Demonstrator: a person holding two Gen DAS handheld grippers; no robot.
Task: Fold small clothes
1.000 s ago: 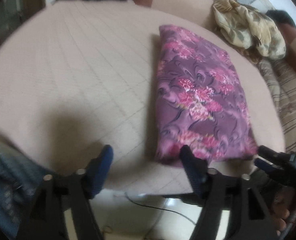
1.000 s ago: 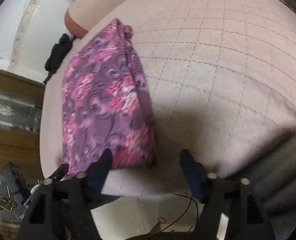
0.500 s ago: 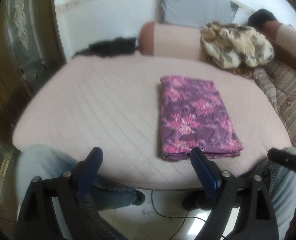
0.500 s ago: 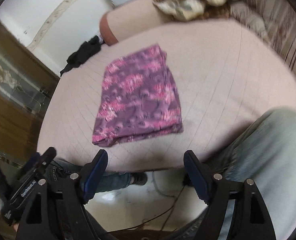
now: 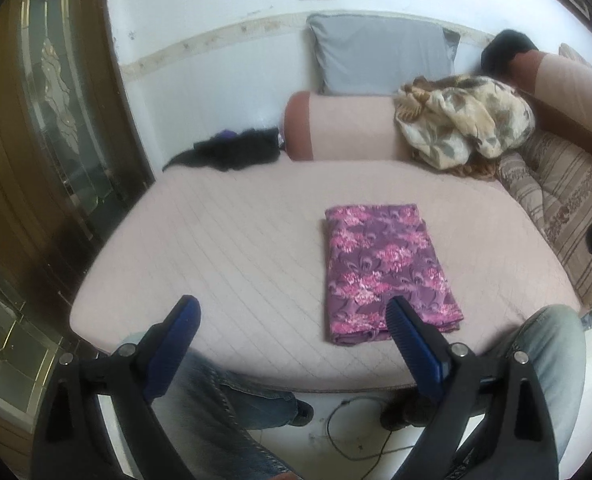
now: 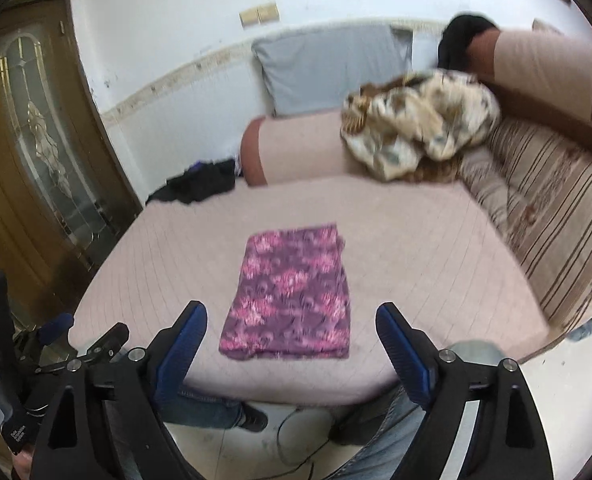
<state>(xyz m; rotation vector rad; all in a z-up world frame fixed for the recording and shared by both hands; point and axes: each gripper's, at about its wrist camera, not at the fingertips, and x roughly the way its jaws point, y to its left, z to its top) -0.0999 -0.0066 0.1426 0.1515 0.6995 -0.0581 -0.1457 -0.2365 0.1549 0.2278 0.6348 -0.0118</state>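
A purple cloth with pink flowers (image 5: 379, 268) (image 6: 292, 294) lies folded into a neat rectangle on the pink quilted mattress (image 5: 232, 248) (image 6: 415, 248), near its front edge. My left gripper (image 5: 294, 312) hangs high above the front edge, to the left of the cloth; its jaws are opening and nothing is between them. My right gripper (image 6: 292, 318) hovers over the near end of the cloth, well above it, jaws opening too and holding nothing. The left gripper also shows at the lower left of the right wrist view (image 6: 80, 340).
A pink bolster (image 5: 343, 126), a grey pillow (image 5: 379, 58) and a crumpled beige floral cloth (image 5: 463, 120) sit at the back. Dark clothes (image 5: 236, 152) lie at the back left. A striped cushion (image 5: 567, 208) lines the right side. A person's jeans-clad legs (image 5: 232, 396) and a cable (image 5: 355, 432) are below.
Both grippers have risen and drawn back from the cloth's near edge, and their jaws have widened. The folded cloth stays flat on the mattress.
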